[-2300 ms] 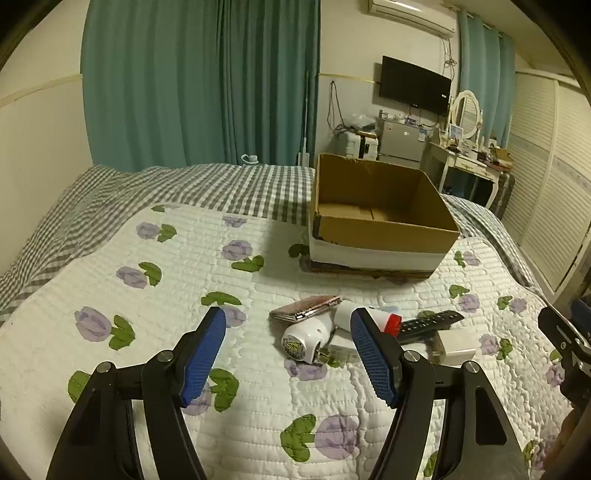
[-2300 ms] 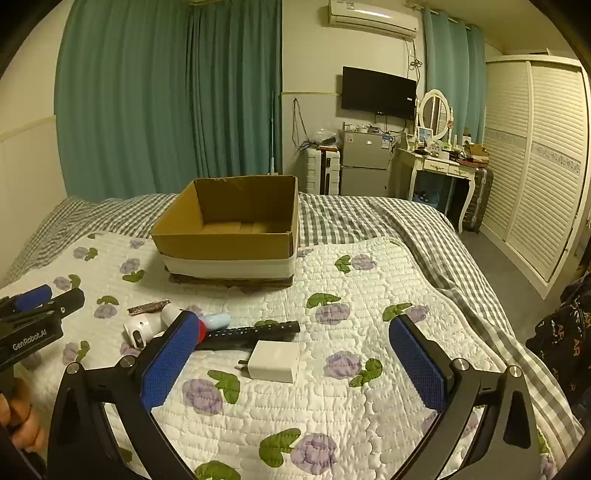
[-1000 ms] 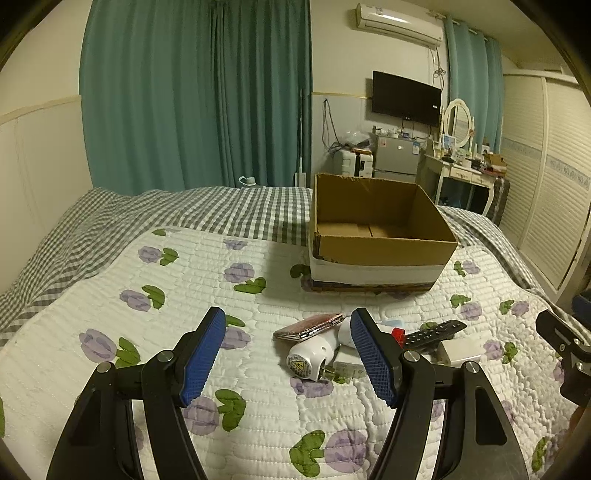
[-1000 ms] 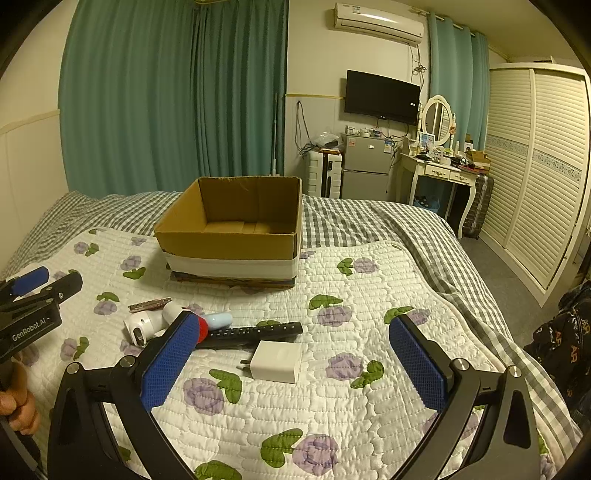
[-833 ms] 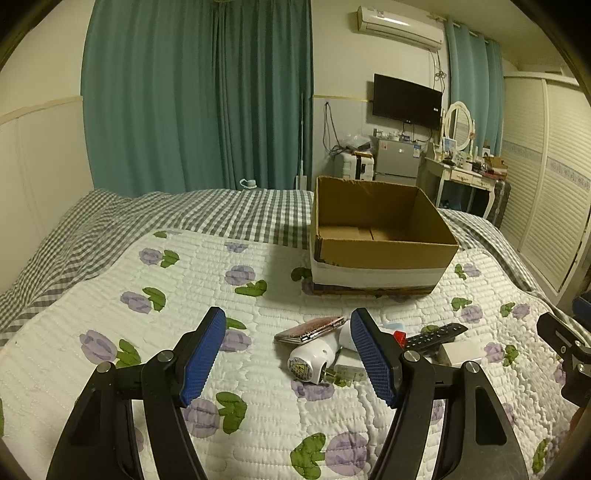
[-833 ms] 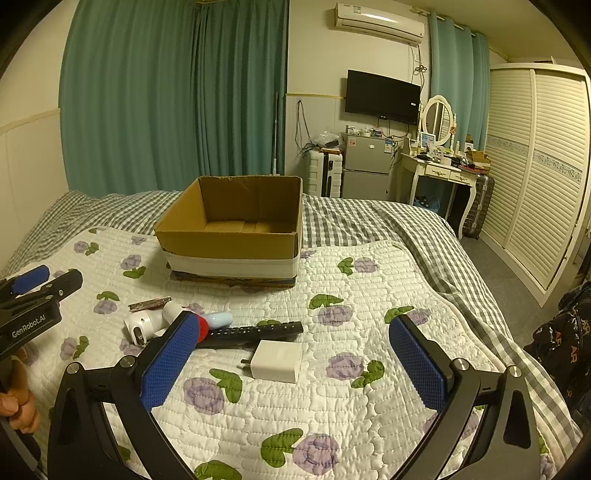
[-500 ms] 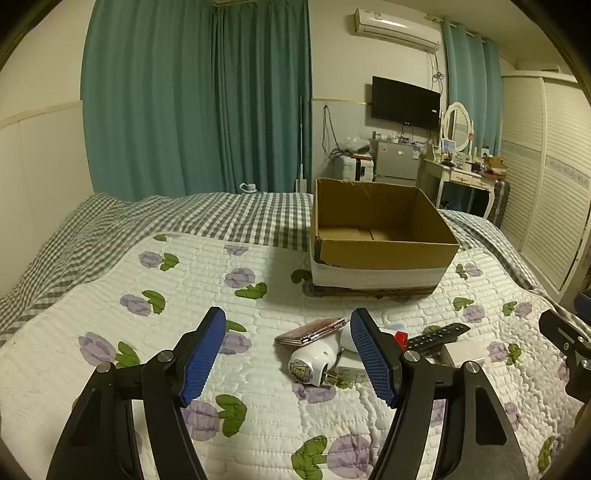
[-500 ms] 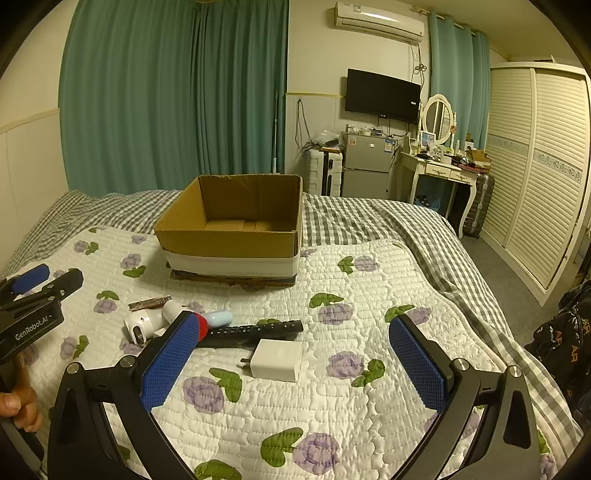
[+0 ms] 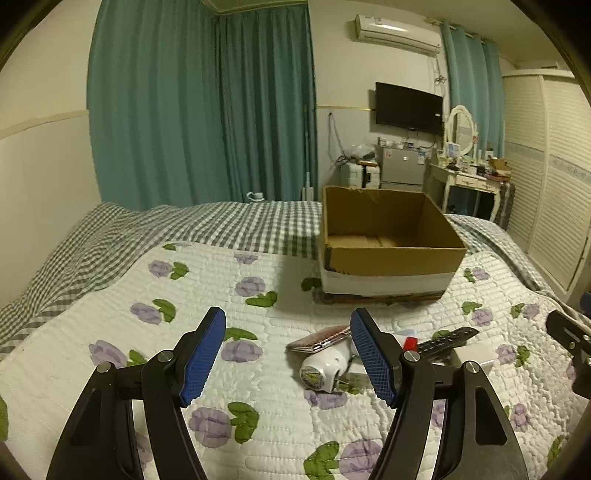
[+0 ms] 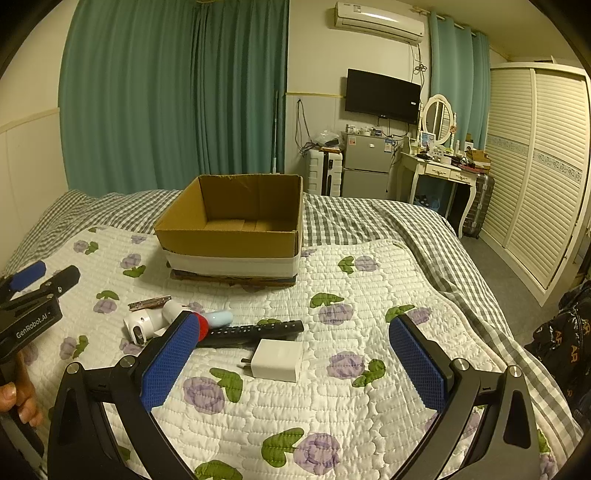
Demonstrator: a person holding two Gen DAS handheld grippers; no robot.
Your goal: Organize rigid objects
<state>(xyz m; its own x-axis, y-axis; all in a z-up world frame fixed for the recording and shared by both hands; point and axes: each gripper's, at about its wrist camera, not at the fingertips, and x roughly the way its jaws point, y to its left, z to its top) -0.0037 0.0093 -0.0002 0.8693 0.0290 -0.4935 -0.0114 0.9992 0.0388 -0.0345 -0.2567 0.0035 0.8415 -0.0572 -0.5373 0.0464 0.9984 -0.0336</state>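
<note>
Both grippers, left gripper and right gripper, have fingers spread wide, holding nothing. Remote, charger and white device lie bunched just before the cardboard box. Risk: fingers snag a neighbour or sink into the soft quilt.

Over the last couple of seconds the left tool has levelled out — its camera now takes in more of the room above the cardboard box, with the air conditioner fully in view where it was cut off before. The white cylinder and phone now sit closer to its right finger. In the right wrist view the left tool sits a little higher — the right tool's own view has barely shifted.
</note>
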